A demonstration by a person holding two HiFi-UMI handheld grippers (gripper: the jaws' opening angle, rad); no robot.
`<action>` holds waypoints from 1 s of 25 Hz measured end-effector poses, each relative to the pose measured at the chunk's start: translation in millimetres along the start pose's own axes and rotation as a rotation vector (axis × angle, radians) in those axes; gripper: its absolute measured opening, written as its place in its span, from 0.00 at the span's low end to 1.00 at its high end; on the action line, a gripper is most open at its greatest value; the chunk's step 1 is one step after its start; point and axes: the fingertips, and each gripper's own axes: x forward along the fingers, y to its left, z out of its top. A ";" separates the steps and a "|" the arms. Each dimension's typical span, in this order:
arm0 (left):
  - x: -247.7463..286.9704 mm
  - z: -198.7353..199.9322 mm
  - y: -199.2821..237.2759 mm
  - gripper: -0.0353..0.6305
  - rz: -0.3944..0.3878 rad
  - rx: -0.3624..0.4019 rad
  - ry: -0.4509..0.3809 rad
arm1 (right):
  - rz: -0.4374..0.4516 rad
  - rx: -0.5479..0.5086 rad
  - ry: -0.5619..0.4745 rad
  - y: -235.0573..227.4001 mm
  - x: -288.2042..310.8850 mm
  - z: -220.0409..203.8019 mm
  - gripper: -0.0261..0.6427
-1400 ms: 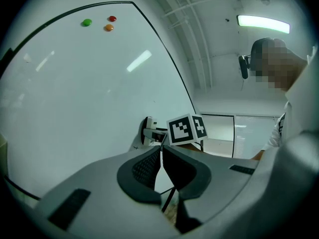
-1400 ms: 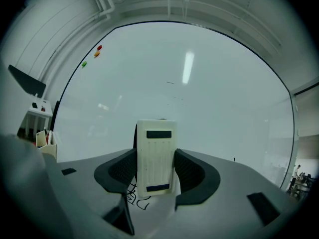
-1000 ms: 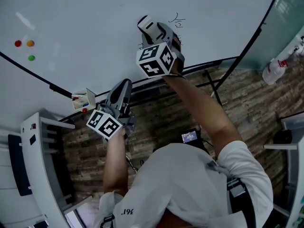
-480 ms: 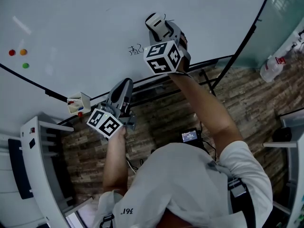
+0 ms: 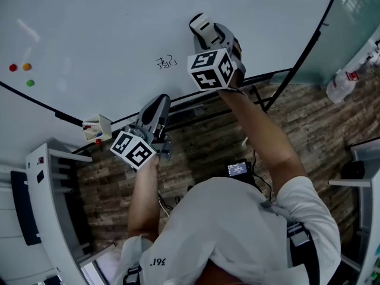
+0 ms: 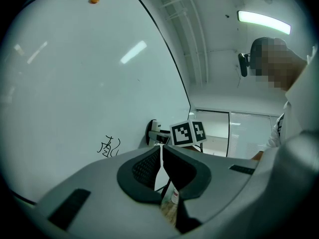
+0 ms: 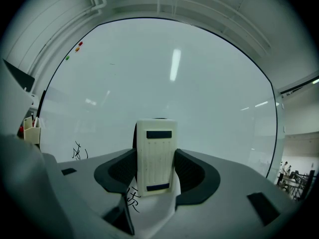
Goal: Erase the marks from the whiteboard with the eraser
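Eraser (image 7: 155,156) cream, ribbed, two dark bars

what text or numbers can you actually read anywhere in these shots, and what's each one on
"361": printed on the person's white shirt.
Handwritten marks on the whiteboard: scribbled characters, not readable.
Small screen: too small to read.
Spray bottle: label too blurred to read.
Eraser: two dark bars, no print visible.
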 end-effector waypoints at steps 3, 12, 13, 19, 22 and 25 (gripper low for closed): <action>2.3 -0.6 0.0 0.06 -0.002 0.000 0.002 | -0.003 -0.001 0.003 -3.7 0.6 -2.1 0.41; -5.6 -2.9 4.8 0.06 0.003 -0.016 0.005 | -0.062 0.015 0.045 -30.1 2.0 -19.3 0.41; -6.6 -2.8 4.8 0.06 0.001 -0.016 0.004 | -0.071 0.019 0.051 -34.3 2.0 -22.2 0.41; -17.5 -1.0 7.1 0.06 0.000 -0.021 0.001 | -0.137 0.025 0.106 -62.4 -1.2 -42.7 0.41; -22.7 0.3 11.5 0.06 0.004 -0.026 -0.001 | -0.176 0.060 0.132 -79.5 -6.3 -52.7 0.41; -26.3 0.7 14.7 0.06 0.004 -0.031 0.000 | -0.193 0.068 0.135 -84.8 -13.9 -55.1 0.41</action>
